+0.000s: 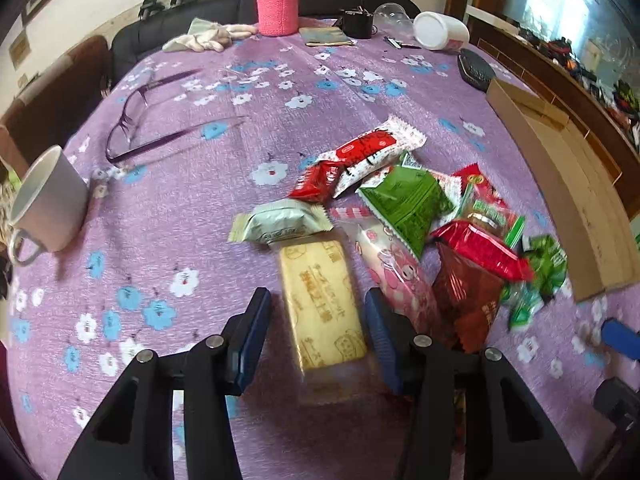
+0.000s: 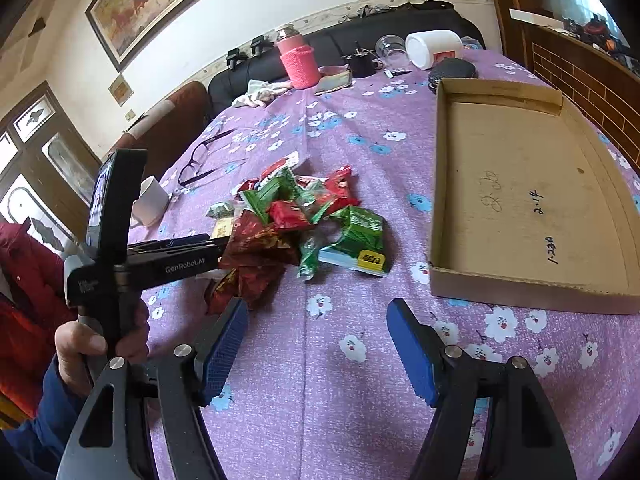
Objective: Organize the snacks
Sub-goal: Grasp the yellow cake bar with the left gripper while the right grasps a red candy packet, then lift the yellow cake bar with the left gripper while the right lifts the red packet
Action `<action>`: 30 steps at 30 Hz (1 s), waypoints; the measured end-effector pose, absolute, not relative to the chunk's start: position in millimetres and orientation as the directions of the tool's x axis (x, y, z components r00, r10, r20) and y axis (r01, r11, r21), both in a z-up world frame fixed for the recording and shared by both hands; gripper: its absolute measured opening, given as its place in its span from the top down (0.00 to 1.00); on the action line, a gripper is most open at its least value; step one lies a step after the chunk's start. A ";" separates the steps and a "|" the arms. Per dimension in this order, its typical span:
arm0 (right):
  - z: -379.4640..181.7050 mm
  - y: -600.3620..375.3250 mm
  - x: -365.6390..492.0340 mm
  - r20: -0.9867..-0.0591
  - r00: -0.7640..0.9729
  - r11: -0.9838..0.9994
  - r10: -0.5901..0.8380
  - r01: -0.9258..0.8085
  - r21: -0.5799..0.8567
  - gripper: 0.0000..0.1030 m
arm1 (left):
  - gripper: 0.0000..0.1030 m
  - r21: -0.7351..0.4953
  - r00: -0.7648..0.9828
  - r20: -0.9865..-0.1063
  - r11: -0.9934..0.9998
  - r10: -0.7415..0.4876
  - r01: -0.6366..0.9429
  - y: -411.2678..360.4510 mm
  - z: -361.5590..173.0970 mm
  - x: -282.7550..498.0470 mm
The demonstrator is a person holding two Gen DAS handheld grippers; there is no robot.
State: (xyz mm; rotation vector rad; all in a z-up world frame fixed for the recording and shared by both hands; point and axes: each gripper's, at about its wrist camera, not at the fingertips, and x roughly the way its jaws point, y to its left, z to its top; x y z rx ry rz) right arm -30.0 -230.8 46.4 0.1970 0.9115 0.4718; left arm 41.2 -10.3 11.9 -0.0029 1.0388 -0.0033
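Left wrist view: the left tongs [image 1: 316,320] are spread around a yellow biscuit packet [image 1: 324,304], not yet clamped. A pink packet [image 1: 396,280] at 3 o'clock may be snagged. The right tongs [image 2: 316,344] hang apart above the desk [image 2: 344,400], the cardboard tray [image 2: 532,284] at 2 o'clock.

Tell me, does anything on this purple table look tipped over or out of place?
Yes: the white plastic jar at the far edge lies on its side, and the white ceramic mug looks tilted. The snack packets sit heaped beside the empty cardboard tray.

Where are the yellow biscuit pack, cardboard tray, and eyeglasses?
yellow biscuit pack [image 1: 322,300]: left wrist view, middle of its printed face.
cardboard tray [image 2: 520,188]: right wrist view, bare floor.
eyeglasses [image 1: 126,124]: left wrist view, purple frame front.
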 end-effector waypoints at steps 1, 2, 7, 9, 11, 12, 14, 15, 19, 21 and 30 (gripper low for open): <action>46.3 -229.4 -30.0 -0.713 0.518 0.881 0.472 -0.313 0.355 0.26 | 0.53 -0.011 0.509 -0.861 1.000 -0.008 -0.003 -8.1 11.7 41.0; 45.9 -227.2 -29.2 -0.717 0.513 0.881 0.472 -0.316 0.353 0.26 | 0.54 -0.015 0.511 -0.860 1.000 -0.007 -0.012 -5.4 11.6 41.8; 44.2 -216.8 -22.3 -0.731 0.484 0.874 0.481 -0.329 0.357 0.26 | 0.68 0.023 0.536 -0.844 1.000 0.027 -0.014 -6.7 11.2 42.5; 43.5 -208.7 -20.5 -0.737 0.468 0.869 0.488 -0.345 0.356 0.26 | 0.68 0.001 0.545 -0.838 1.000 0.009 -0.014 -3.1 11.7 40.7; 42.1 -198.2 -19.4 -0.744 0.449 0.862 0.494 -0.366 0.352 0.26 | 0.68 -0.041 0.551 -0.834 0.999 -0.027 -0.013 3.4 12.7 38.6; 41.1 -191.2 -18.1 -0.749 0.438 0.858 0.497 -0.378 0.349 0.26 | 0.68 -0.060 0.556 -0.830 0.998 -0.041 -0.016 6.8 13.9 37.7; 39.5 -179.5 -15.9 -0.753 0.429 0.853 0.500 -0.392 0.343 0.26 | 0.68 -0.073 0.572 -0.819 0.997 -0.050 -0.017 9.7 16.8 35.8; 38.8 -172.1 -13.6 -0.754 0.421 0.849 0.504 -0.403 0.343 0.26 | 0.68 -0.074 0.580 -0.813 0.997 -0.049 -0.020 10.4 18.4 34.8; 35.3 -150.9 -2.6 -0.771 0.423 0.859 0.477 -0.412 0.305 0.26 | 0.68 -0.089 0.598 -0.800 0.996 -0.058 -0.023 12.2 22.4 32.3; 29.8 -140.5 6.7 -0.788 0.419 0.870 0.452 -0.402 0.285 0.26 | 0.68 -0.091 0.601 -0.797 0.995 -0.056 -0.029 13.6 23.3 32.0; 13.6 -119.5 11.9 -0.825 0.443 0.900 0.351 -0.402 0.168 0.58 | 0.68 -0.102 0.612 -0.789 0.994 -0.059 -0.036 15.7 25.4 29.1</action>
